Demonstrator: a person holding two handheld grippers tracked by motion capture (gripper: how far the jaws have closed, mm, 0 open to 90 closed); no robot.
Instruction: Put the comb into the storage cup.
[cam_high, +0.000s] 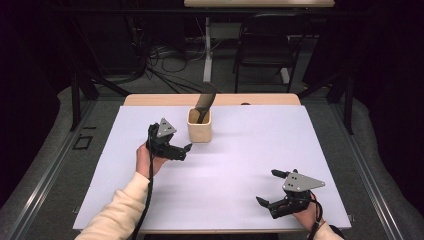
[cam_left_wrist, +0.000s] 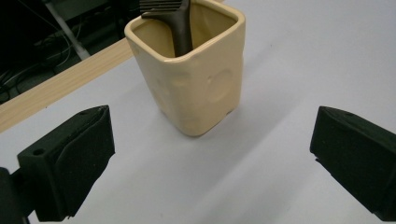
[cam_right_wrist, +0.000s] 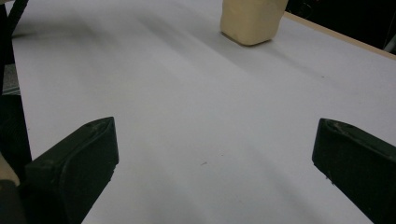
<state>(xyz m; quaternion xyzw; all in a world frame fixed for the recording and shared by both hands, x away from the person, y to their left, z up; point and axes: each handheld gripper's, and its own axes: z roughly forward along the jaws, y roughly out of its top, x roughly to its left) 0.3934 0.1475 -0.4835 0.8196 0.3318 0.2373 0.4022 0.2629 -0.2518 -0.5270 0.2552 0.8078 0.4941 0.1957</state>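
Right gripper (cam_high: 270, 189) gaping, comb (cam_high: 204, 104) in cup (cam_high: 199, 131)

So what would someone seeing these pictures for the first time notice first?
Probably the cream square cup standing toward the far middle of the white table, with a dark comb sticking up out of it. Next, the left gripper just beside the cup, fingers spread wide, while the right gripper waits open near the front right corner.
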